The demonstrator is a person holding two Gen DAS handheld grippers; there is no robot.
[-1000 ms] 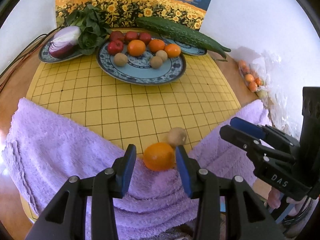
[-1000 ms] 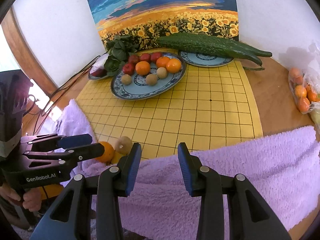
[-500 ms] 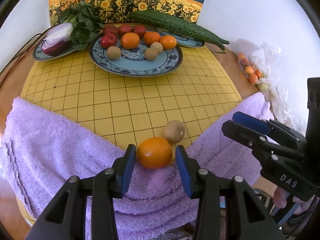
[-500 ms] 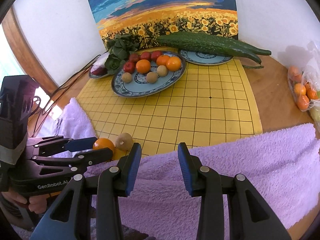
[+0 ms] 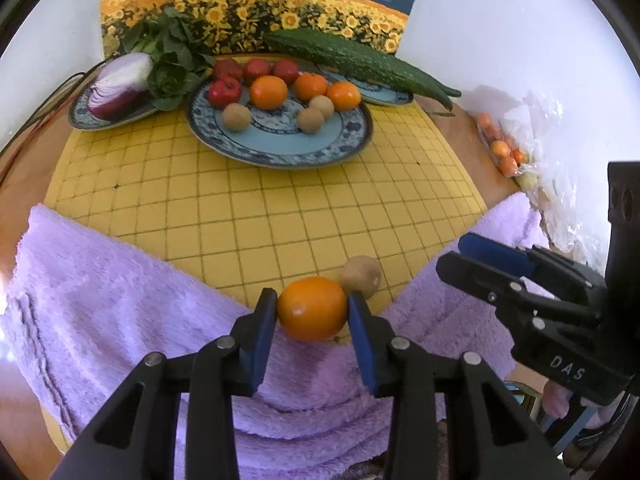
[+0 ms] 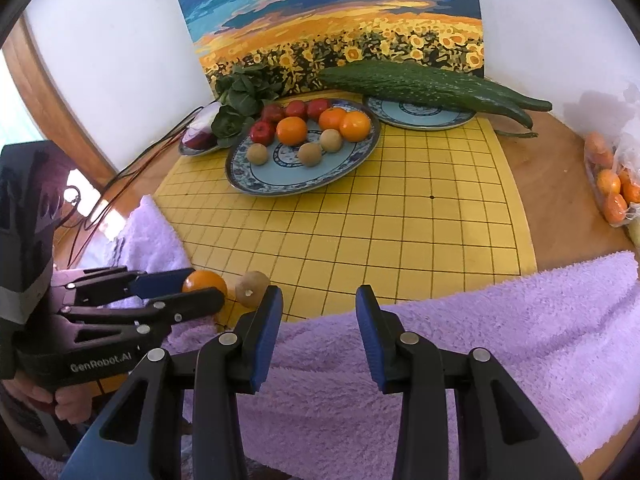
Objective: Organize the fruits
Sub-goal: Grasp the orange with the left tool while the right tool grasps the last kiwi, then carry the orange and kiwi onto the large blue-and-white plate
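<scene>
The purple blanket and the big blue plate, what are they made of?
Purple blanket: looks like soft terry cloth, fuzzy and matte, with folds and a nubby pile. Big blue plate: probably glazed ceramic or porcelain, shiny and smooth, with a painted blue pattern.

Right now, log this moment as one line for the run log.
left gripper: closing on orange | right gripper: open, empty, over towel | kiwi: beside orange | plate: not yet reached

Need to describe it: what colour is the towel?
Lilac purple towel; clearest in the right wrist view.
</scene>
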